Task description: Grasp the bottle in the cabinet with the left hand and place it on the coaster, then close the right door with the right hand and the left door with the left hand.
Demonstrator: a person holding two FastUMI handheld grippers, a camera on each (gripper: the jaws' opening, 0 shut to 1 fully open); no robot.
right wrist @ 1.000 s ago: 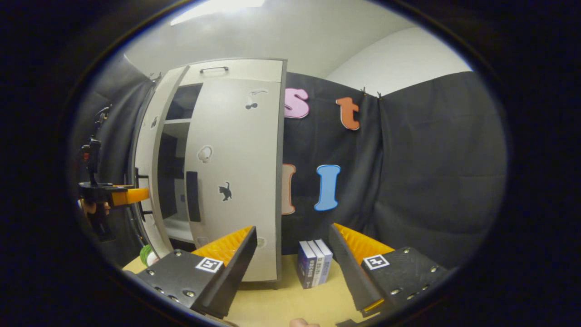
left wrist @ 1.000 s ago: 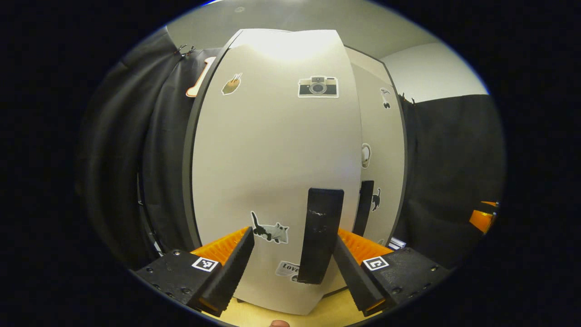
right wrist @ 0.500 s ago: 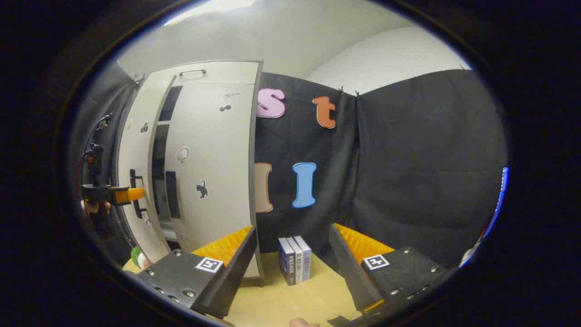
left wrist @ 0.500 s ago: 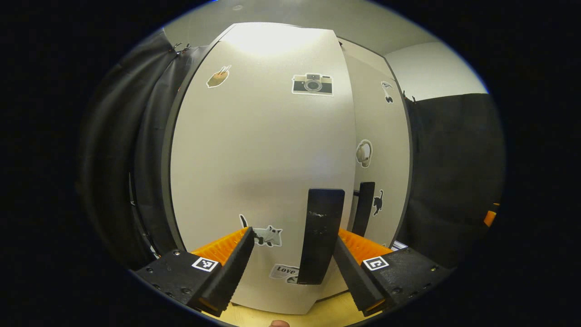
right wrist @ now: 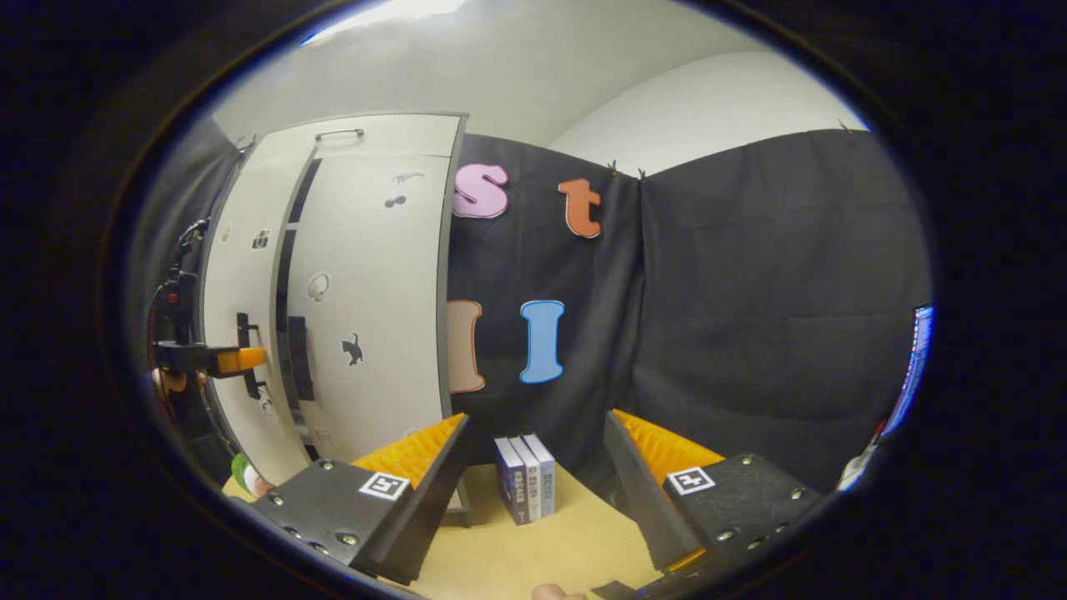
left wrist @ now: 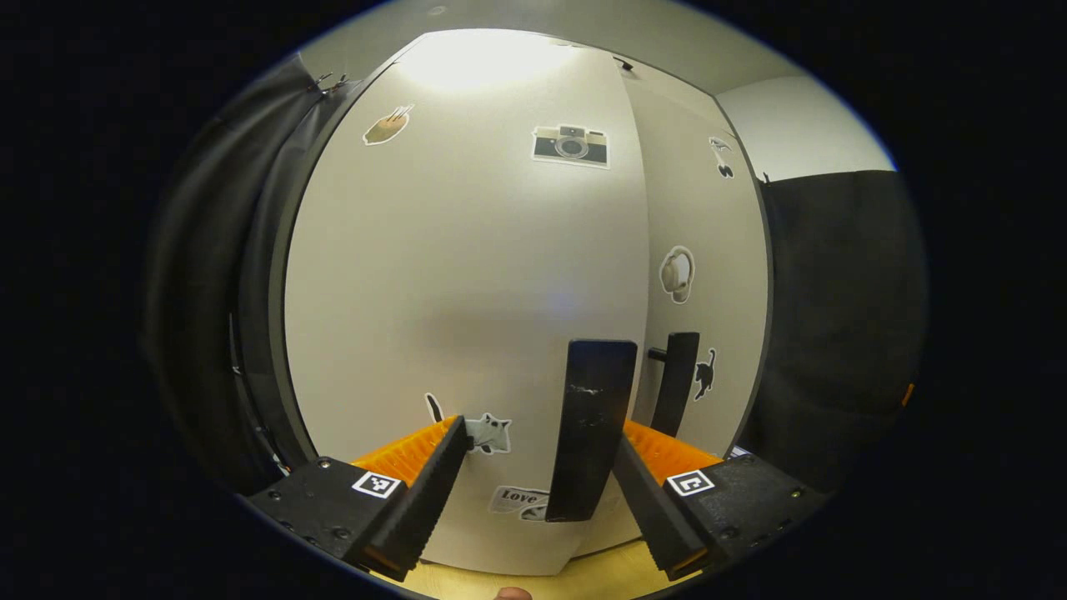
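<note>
The left door [left wrist: 467, 275] of the pale cabinet [right wrist: 367, 133] stands close in front of my left gripper [left wrist: 533, 492], which is open. The door's black handle [left wrist: 590, 429] stands upright between the fingers, close against the right finger [left wrist: 646, 492]. Beside it is the right door [left wrist: 708, 250] with its own black handle [left wrist: 673, 392]. From the right gripper view a thin dark slit [right wrist: 288, 267] separates the two doors, and the left gripper [right wrist: 212, 360] sits at the left door's handle. My right gripper [right wrist: 538, 492] is open and holds nothing. A green and white object [right wrist: 244, 475], perhaps the bottle, peeks out at the cabinet's foot.
Three upright books [right wrist: 525, 479] stand on the wooden table [right wrist: 533, 558] just right of the cabinet. Black cloth [right wrist: 750, 317] walls the back and right. A hand [right wrist: 171, 382] holds the left gripper.
The left door has swung further toward shut under the left gripper, narrowing the gap to a slit. The right gripper has turned away to the right of the cabinet.
</note>
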